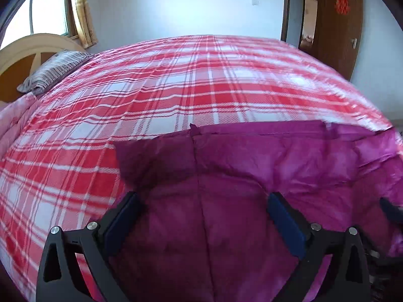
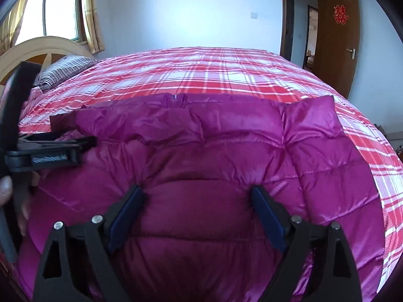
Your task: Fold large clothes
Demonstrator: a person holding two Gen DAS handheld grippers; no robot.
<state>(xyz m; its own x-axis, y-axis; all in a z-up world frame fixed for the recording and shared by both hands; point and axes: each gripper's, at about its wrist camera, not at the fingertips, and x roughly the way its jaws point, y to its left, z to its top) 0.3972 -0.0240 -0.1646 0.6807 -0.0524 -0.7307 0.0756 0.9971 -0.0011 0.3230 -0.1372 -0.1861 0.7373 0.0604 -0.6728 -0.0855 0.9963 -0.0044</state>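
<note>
Jacket (image 2: 214,151) on plaid bedspread (image 2: 201,73); pillow (image 2: 68,69) far.

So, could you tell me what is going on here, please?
A person with a gripper in each hand is folding a purple jacket on a plaid bed. Both the left gripper and right gripper hover open above the jacket, gripping nothing. A striped pillow lies by the headboard.
</note>
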